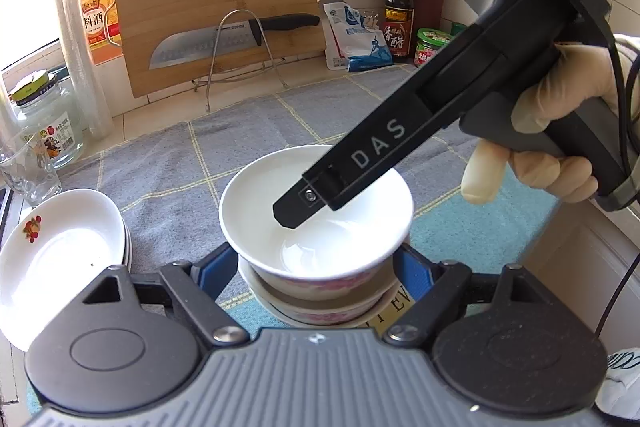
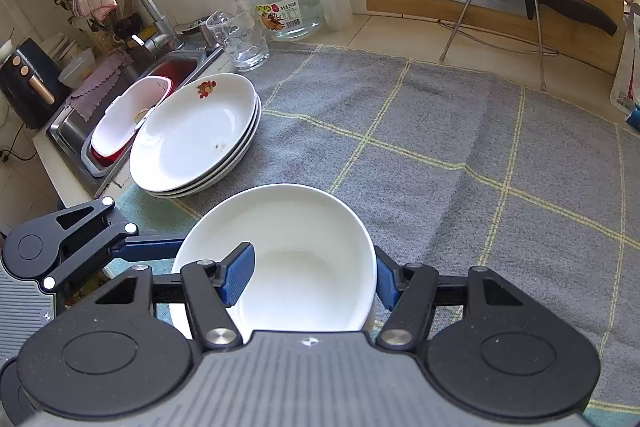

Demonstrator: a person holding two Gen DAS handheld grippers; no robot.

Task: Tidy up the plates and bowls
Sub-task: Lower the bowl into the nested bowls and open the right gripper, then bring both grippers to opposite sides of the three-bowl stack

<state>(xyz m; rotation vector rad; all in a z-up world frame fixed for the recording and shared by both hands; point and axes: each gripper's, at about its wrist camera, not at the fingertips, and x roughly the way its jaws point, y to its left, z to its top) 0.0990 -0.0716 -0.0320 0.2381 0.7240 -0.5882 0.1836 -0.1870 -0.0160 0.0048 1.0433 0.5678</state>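
Glossy round white bowl (image 2: 296,259), stacked.

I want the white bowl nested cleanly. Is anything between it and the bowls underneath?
Nothing visible is. The top bowl sits directly in the lower bowls. Only the right gripper, pinching its rim, has a finger inside it.

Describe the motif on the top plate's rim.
A small red-and-orange fruit or flower print on the top plate, otherwise white; clearest in the right wrist view.
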